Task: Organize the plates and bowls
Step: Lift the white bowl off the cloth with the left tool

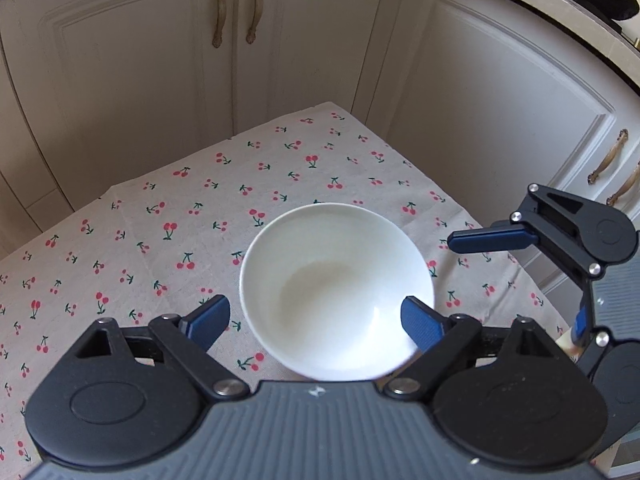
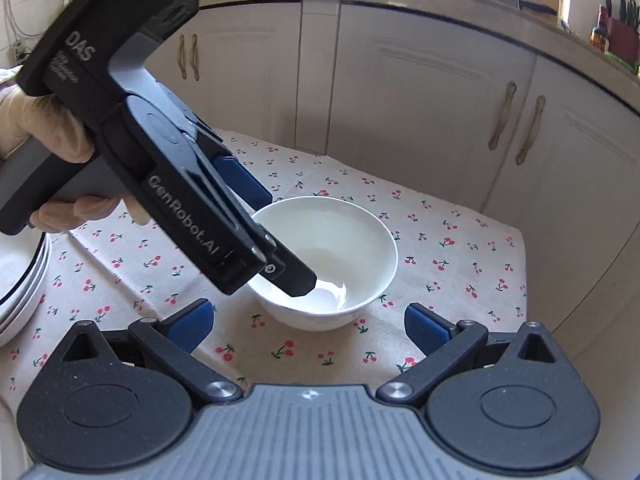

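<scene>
Left gripper (image 1: 316, 318) stands partly open astride the near wall of the white bowl (image 1: 336, 280), one blue pad outside it and the other inside, neither plainly pressing on it. That bowl sits upright on the cherry-print tablecloth (image 1: 160, 216), near the cream cabinet doors (image 1: 120, 60). Right gripper (image 2: 308, 320) hangs open and empty just beside the bowl, stacked white plates (image 2: 24, 280) at its far left.

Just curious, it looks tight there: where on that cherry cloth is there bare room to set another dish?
Free: cloth left of the bowl toward the cabinets, and the far corner behind it. Crowded: around the bowl, where both grippers meet, and by the plates.
</scene>
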Motion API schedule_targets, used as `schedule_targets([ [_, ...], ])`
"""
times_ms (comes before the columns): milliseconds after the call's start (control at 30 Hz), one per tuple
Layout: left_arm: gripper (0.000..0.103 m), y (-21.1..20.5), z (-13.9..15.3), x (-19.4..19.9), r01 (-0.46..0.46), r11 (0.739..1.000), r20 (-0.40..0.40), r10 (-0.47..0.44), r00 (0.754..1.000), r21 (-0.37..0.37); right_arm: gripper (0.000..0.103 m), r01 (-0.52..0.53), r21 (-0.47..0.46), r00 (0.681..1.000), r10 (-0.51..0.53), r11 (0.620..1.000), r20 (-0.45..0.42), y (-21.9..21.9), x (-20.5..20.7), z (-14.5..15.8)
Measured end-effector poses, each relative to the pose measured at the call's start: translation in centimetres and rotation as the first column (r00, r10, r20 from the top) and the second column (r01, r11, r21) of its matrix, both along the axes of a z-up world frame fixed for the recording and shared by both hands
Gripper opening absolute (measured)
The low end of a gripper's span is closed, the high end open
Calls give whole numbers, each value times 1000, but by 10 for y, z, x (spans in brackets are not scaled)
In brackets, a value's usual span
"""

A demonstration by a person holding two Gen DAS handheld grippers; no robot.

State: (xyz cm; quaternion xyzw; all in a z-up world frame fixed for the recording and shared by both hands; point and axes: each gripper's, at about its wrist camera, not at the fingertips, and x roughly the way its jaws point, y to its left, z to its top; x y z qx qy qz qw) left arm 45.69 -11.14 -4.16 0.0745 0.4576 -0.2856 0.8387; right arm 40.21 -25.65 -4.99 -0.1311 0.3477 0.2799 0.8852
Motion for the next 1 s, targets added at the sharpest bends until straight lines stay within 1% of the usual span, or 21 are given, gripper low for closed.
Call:
schedule_targets([
  [133,91,1,-4,11,-15,999,-33,14,999,-33,103,8,0,1000,-8,1000,-15,4,10,-7],
  [300,87,-1,-9,18,-12,1000,-52,10,999,-26,101,-4,-27,1000,4,1000,-2,11,12,-12],
  [433,85,-3,-12,19,-4,1000,-59,2,998,-30,101,-10,-27,1000,10,1000,0,15,15,-12],
  [500,83,-3,-12,19,0,999,-61,-2,998,-35,98,-13,-44,1000,13,999,5,18,18,-15],
  [567,83,-4,-12,19,4,999,-60,-6,998,-33,92,-16,-56,1000,17,998,5,21,19,-16],
  [667,81,-4,-12,20,13,999,-61,-15,998,-30,92,-10,-58,1000,10,998,10,21,20,-16],
  [1000,81,-5,-13,23,37,998,-63,-40,997,-41,91,-1,-56,1000,2,998,10,21,20,-16],
])
